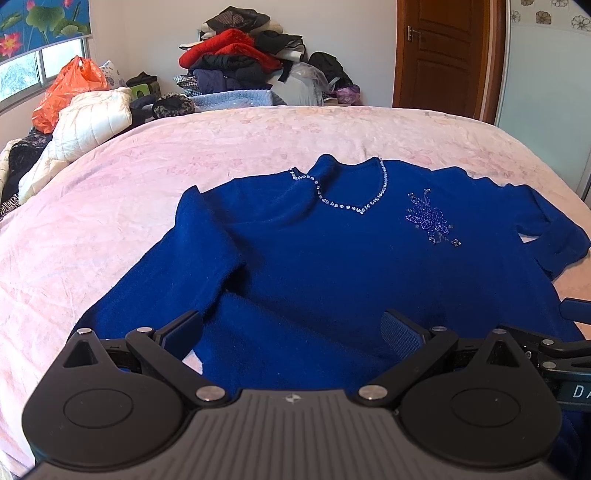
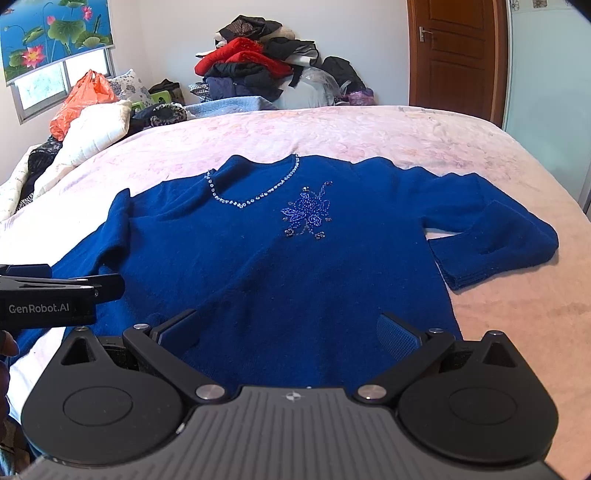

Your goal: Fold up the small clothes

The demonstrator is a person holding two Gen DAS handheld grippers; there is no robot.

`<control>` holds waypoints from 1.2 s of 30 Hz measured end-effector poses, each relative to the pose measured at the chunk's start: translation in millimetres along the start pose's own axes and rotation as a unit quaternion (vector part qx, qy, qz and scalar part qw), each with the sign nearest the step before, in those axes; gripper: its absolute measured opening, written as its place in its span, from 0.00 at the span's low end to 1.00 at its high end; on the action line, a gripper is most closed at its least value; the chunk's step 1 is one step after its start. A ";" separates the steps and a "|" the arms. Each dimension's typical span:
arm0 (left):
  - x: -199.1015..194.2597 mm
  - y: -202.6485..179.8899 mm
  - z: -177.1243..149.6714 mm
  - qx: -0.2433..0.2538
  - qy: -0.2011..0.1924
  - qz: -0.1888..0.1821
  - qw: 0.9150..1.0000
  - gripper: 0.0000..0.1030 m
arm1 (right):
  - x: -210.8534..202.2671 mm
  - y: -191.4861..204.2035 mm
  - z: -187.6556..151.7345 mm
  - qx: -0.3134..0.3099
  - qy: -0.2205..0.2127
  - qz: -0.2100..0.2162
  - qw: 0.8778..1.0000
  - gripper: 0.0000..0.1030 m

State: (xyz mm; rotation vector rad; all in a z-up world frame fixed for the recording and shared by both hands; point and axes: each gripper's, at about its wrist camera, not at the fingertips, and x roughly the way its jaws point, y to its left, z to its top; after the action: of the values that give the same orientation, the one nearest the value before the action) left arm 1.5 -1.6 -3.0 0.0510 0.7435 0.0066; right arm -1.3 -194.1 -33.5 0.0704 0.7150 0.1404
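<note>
This is a bedroom in a home. A big bed with a pink blanket (image 1: 258, 147) fills the middle. At the top middle, a heap of clothes (image 1: 243, 55) sits by the wall. A brown wooden door (image 1: 443, 51) is at the upper right. A window with a flower blind (image 2: 55, 33) is at the upper left.

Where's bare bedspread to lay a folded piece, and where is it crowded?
Free: the pink bedspread between the blue sweater's collar and the far bed edge, and the strip right of its doubled-back sleeve. Crowded: the left edge, under the white quilted jacket and orange bag. Both grippers, left and right, are open over the hem.
</note>
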 end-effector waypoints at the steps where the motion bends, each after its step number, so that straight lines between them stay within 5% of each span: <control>1: 0.3 0.1 -0.6 0.000 0.000 0.001 1.000 1.00 | -0.1 0.2 0.0 -0.001 0.000 -0.001 1.000 1.00; 26: 11.1 -1.1 -5.2 0.010 0.017 0.036 0.999 1.00 | 6.1 0.6 -3.3 -0.012 0.009 0.000 1.000 1.00; 36: 15.3 -2.4 -3.6 0.018 0.015 0.039 0.999 1.00 | 0.2 1.6 -4.9 -0.060 -0.038 -0.007 0.997 1.00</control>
State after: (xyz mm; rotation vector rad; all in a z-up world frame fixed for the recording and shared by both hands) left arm 10.3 -3.6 -16.1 0.1137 0.7704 0.0683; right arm -4.5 -192.5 -37.2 -0.0443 0.6299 0.1663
